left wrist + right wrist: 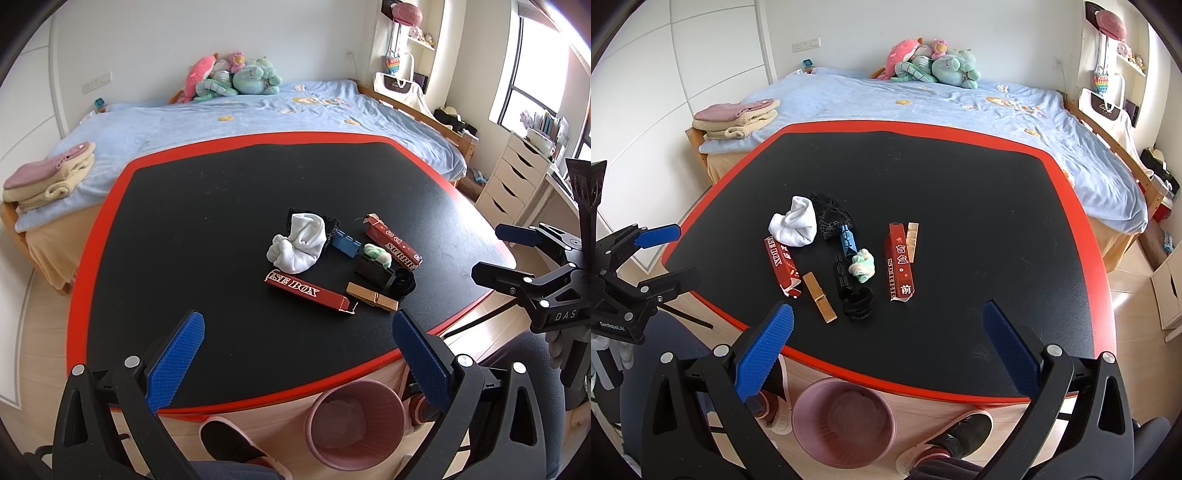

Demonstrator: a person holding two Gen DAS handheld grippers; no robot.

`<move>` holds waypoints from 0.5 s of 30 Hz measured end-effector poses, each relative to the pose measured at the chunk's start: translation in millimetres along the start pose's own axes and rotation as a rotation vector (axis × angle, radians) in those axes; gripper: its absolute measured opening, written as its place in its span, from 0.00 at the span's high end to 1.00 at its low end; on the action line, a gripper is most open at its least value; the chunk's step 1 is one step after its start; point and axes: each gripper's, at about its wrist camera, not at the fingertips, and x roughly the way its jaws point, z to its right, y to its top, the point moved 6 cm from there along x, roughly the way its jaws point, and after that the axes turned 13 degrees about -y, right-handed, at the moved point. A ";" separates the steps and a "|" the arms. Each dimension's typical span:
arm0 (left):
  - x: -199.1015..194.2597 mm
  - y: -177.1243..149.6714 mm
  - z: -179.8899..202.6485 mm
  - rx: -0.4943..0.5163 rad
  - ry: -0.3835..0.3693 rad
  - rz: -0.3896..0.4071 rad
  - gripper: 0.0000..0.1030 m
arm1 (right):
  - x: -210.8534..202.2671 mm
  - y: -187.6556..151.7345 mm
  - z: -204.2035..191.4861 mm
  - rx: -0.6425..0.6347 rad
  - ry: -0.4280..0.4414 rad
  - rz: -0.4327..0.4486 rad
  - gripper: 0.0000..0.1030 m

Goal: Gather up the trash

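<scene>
Nearest the cameras, a pink wastebasket [844, 424] stands on the wooden floor below the table's near edge, between two slippered feet; something pale seems to lie at its bottom, though the view is too dim to be sure. The left gripper [299, 332] hovers above the near edge of the table [184, 221], its blue-padded fingers spread wide and holding nothing. The right gripper [888, 326] hangs likewise over that edge, fingers wide apart and empty. On the black, red-rimmed tabletop the clutter sits in a loose cluster: a wooden clothespin [819, 297] and a black hair tie [857, 302] closest, then a torn red box [782, 266] at the left and a second red box [900, 264] at the right, with a crumpled green wad [862, 266] between them. Farther back lie a blue clip [848, 240], a white sock [795, 222] and a black mesh pouch [831, 216]. Beyond the table, a bed [960, 110] with a blue cover carries plush toys [931, 62].
</scene>
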 end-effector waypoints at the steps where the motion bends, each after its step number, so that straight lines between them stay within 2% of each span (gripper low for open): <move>1: -0.1 -0.1 0.0 -0.001 -0.001 0.000 0.05 | 0.5 -0.4 0.3 -0.001 0.000 0.000 0.03; 15: 6.7 0.4 -1.2 -0.007 -0.012 -0.008 0.05 | 8.0 -1.8 3.3 -0.004 0.007 -0.017 0.03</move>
